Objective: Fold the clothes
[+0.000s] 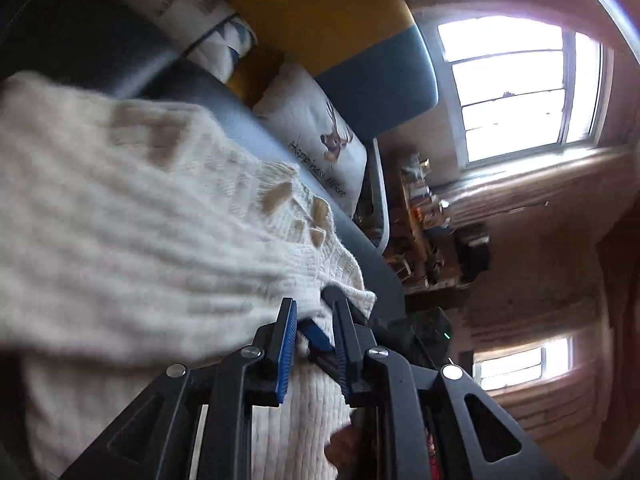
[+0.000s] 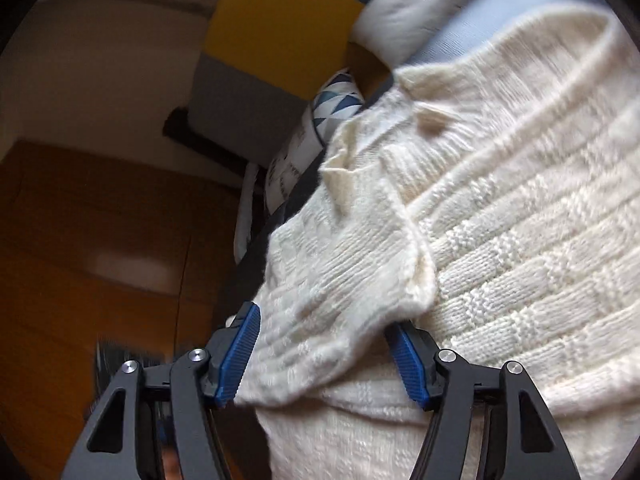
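Note:
A cream knitted sweater (image 1: pixel 132 216) lies over a dark blue-grey cushioned surface (image 1: pixel 240 128). In the left wrist view my left gripper (image 1: pixel 314 312) is at the sweater's near edge, its blue pads (image 1: pixel 286 344) close together with a fold of knit pinched between them. A dark blue-and-black part lies in that gap; I cannot tell what it is. In the right wrist view the sweater (image 2: pixel 500 220) fills the right half. My right gripper (image 2: pixel 324 328) stands wide open, and a rolled hem of the sweater hangs loosely between its spread blue pads (image 2: pixel 240 356).
A white pillow with a deer print (image 1: pixel 320 140) and a pillow with blue triangles (image 2: pixel 336 104) lean on a yellow and grey backrest (image 1: pixel 328 16). Bright windows (image 1: pixel 516 84) and a cluttered shelf (image 1: pixel 424 232) are to the right. Orange-brown wooden panels (image 2: pixel 100 240) fill the right view's left side.

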A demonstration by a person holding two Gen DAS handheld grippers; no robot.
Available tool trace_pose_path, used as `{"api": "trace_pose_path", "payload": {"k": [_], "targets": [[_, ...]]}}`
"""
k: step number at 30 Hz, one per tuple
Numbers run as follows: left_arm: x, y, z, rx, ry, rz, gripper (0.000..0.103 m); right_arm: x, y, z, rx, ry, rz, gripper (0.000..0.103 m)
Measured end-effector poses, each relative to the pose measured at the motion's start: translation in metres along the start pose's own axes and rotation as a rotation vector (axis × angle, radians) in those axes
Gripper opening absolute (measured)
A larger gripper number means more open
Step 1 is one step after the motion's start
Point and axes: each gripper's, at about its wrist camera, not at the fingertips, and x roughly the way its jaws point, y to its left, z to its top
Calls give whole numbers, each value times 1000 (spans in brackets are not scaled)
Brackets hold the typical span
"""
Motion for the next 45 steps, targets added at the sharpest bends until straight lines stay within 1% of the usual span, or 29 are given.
{"api": "trace_pose_path", "payload": {"k": [2,3,4,5,6,7,8,11,12,16,19,21,24,25,27,29,30,33,36,38,40,42,45], "targets": [[-26,21,-16,-38,-36,-16,17,5,0,0,24,-21,2,60],[-36,32,-25,-56,-51,-18,17,11,1,-1,29,-11,-26,49],[-45,43,-32,-74,-67,-16,17,18,5,0,8,4,-82,25],[-53,52,-40,-90,-82,-15,17,24,10,1,-24,17,-146,10],[-58,61,-47,-101,-98,-7,17,30,15,2,-55,31,-209,7],[-61,68,-52,-106,-112,7,17,34,25,2,-109,39,-266,7],[-64,74,-55,-110,-124,5,17,35,40,2,-174,41,-306,7],[-61,76,-60,-105,-135,-19,16,38,89,2,-374,46,-406,7],[-56,73,-61,-94,-132,-20,16,38,108,2,-433,45,-421,7],[-26,64,-58,-80,-113,-18,16,25,174,5,-576,19,-400,7],[-10,55,-49,-90,-126,-15,16,7,223,3,-664,-4,-372,7],[-3,52,-39,-115,-160,-2,16,-3,252,4,-716,-24,-357,7],[3,53,-18,-142,-232,59,16,-22,283,11,-769,-69,-340,7],[2,58,-12,-164,-249,79,16,-30,285,15,-771,-85,-338,7],[-2,71,-3,-217,-277,101,16,-46,281,23,-764,-119,-337,7],[-15,84,2,-264,-334,111,16,-62,277,32,-757,-152,-337,7],[-23,90,3,-281,-359,108,16,-69,261,36,-725,-157,-343,7],[-35,100,0,-286,-367,111,16,-85,198,47,-595,-158,-369,7],[-36,104,-6,-253,-347,166,16,-86,110,44,-430,-116,-416,7],[-33,110,-11,-254,-327,195,16,-86,60,37,-327,-94,-431,7],[-32,114,-17,-263,-317,185,16,-86,21,30,-259,-79,-445,7],[-39,117,-22,-265,-318,155,16,-86,-8,23,-201,-70,-422,7],[-48,116,-28,-269,-328,84,19,-94,-37,20,-124,-89,-314,12]]}}
